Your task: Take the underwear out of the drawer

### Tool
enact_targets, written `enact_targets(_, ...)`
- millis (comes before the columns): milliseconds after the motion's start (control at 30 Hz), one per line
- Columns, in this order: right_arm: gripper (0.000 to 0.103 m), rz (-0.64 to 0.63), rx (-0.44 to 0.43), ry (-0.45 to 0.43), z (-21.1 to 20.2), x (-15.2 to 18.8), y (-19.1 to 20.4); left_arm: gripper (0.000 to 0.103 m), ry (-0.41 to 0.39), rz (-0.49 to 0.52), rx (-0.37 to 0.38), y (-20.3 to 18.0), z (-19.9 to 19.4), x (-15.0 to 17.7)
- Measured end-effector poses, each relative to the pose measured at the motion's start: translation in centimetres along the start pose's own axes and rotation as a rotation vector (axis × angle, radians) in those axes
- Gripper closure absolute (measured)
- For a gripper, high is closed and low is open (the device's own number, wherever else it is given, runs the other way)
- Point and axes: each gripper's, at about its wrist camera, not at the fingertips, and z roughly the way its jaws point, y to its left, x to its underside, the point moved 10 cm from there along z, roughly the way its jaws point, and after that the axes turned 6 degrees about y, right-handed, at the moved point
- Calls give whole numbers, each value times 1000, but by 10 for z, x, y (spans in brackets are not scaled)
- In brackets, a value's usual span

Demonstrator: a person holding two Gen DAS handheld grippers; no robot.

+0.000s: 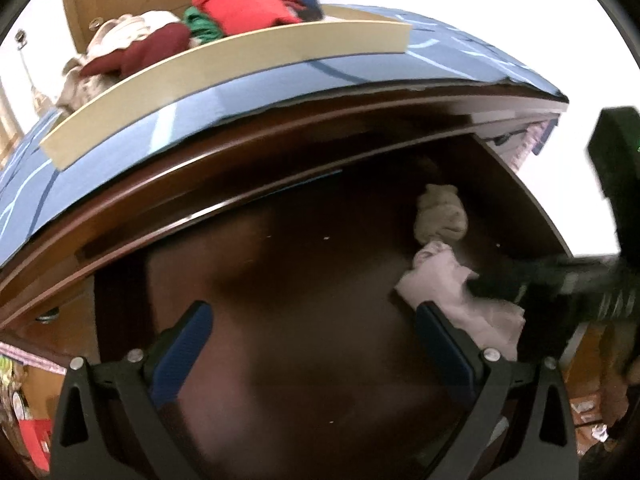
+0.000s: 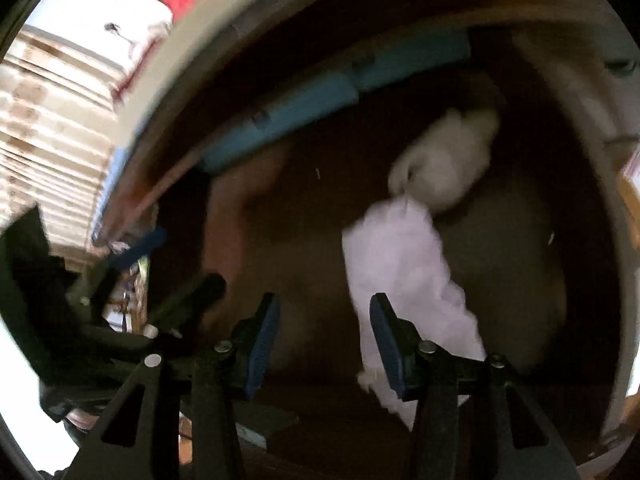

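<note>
Though limp and light, the underwear (image 2: pixel 404 264) should bunch easily mid-fold; right gripper (image 2: pixel 322 340) gapes beside it, empty.

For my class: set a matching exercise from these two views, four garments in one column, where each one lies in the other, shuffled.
1. pale pink underwear
2. beige bundle
3. red garment
4. maroon garment

A. tray, left part, beside cream cloth
B. drawer floor, nearest the right gripper
C. drawer, towards the back
D. tray, on top of the pile

Pairs: 1-B, 2-C, 3-D, 4-A
</note>
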Motion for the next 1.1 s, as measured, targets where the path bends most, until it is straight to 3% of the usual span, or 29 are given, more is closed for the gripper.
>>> enact_targets(67,52,30,57,-81,-18,-15,-12,1,5,-9,12,0,1,0)
enact_targets(200,52,82,142,-134,-29,-36,-38,1,14,10,36,-12,4,0)
enact_targets(667,53,276,244,-94,29,-69,-64,1,70,24,27,-14,13,8)
enact_targets(800,54,332,166,-44,39,-64,-74,1,86,24,26,-18,17,9)
enact_targets(933,66,288,153,-25,32,-64,-71,1,112,16,46,-23,20,10)
enact_targets(1100,66,137,149,-84,0,-55,-54,1,167,-25,58,-32,31,10)
